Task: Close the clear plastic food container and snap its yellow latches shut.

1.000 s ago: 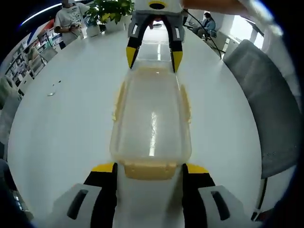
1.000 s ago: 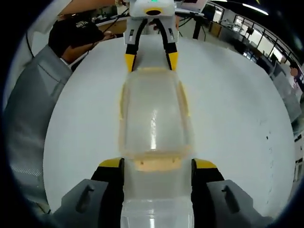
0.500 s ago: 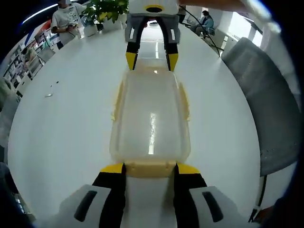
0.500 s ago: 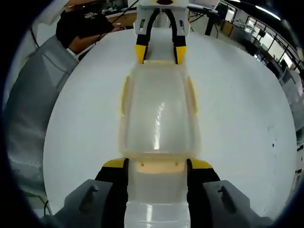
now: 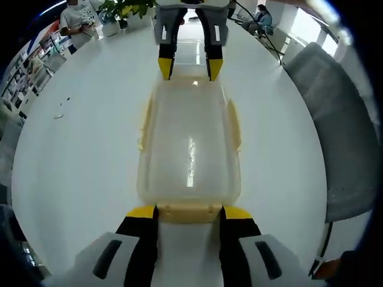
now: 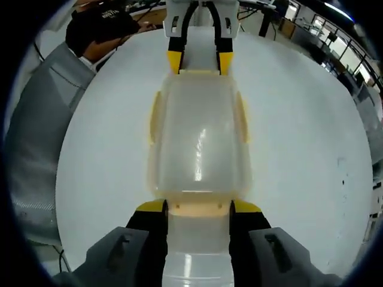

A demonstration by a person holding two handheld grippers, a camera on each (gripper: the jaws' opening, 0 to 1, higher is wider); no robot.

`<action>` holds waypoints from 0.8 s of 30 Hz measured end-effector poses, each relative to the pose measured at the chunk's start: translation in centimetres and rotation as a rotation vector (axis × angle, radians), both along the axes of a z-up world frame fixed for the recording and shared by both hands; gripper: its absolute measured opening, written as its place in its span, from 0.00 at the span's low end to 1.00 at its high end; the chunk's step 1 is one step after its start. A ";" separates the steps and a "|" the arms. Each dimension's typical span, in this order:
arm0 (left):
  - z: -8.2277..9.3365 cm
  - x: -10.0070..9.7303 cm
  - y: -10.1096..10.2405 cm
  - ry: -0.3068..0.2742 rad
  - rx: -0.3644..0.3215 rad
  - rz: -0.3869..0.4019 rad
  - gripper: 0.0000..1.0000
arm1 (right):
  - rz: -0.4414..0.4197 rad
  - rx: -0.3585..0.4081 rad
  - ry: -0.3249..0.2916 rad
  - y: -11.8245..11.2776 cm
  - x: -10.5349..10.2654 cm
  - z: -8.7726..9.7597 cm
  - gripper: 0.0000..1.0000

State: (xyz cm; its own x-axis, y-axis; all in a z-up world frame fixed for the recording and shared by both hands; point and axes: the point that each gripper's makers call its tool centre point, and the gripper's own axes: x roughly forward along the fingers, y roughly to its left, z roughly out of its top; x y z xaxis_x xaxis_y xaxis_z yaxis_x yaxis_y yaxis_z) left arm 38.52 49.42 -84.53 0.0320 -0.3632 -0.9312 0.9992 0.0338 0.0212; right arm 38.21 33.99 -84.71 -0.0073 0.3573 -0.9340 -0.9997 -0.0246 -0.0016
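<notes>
A clear plastic container [image 5: 188, 143] with its lid on lies lengthwise on the white table [image 5: 78, 155]. Yellow side latches [image 5: 143, 122] stand slightly out from its long walls. My left gripper [image 5: 190, 211] is shut on the near yellow end latch [image 5: 188, 215], a jaw against each side. My right gripper [image 5: 190, 67] holds the far end the same way. In the right gripper view the container [image 6: 198, 131] runs away from me; my right gripper [image 6: 198, 207] is shut on its end latch [image 6: 198, 210], and the left gripper [image 6: 200, 62] clamps the opposite end.
A grey chair [image 5: 338, 137] stands at the table's edge, seen too as the chair [image 6: 36, 137]. Potted plants [image 5: 125, 7] and a standing person [image 5: 75, 21] are at the far rim. A person in a dark shirt [image 6: 102, 30] sits beyond. Small scraps [image 5: 60, 115] lie on the table.
Both grippers' jaws have narrowed from wide apart to pressing on the end latches. The container looks slightly nearer to each camera.
</notes>
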 end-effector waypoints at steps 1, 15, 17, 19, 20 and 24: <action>0.0 0.0 0.1 -0.001 0.005 -0.006 0.34 | -0.001 0.001 0.000 0.0 0.0 0.0 0.36; 0.2 -0.1 0.2 0.002 -0.013 -0.008 0.33 | -0.013 0.002 0.007 -0.1 0.0 -0.1 0.35; 0.1 -0.1 0.1 0.003 0.002 -0.006 0.32 | -0.017 -0.002 0.007 -0.1 0.0 -0.1 0.35; 0.1 -0.1 0.1 0.006 0.019 -0.001 0.32 | -0.017 -0.018 0.006 0.0 0.0 -0.1 0.35; 0.1 -0.1 0.1 0.007 0.027 -0.002 0.32 | -0.016 -0.024 0.007 -0.1 0.0 -0.1 0.35; 0.1 0.0 0.2 0.010 0.049 0.003 0.33 | -0.020 -0.025 0.008 -0.2 0.0 -0.1 0.35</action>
State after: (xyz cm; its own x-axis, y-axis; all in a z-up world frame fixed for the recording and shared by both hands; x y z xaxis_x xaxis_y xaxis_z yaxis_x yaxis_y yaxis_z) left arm 38.48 49.57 -84.46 0.0231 -0.3175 -0.9480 0.9993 0.0355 0.0124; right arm 38.24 33.81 -84.82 -0.0080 0.3339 -0.9426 -1.0000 -0.0046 0.0069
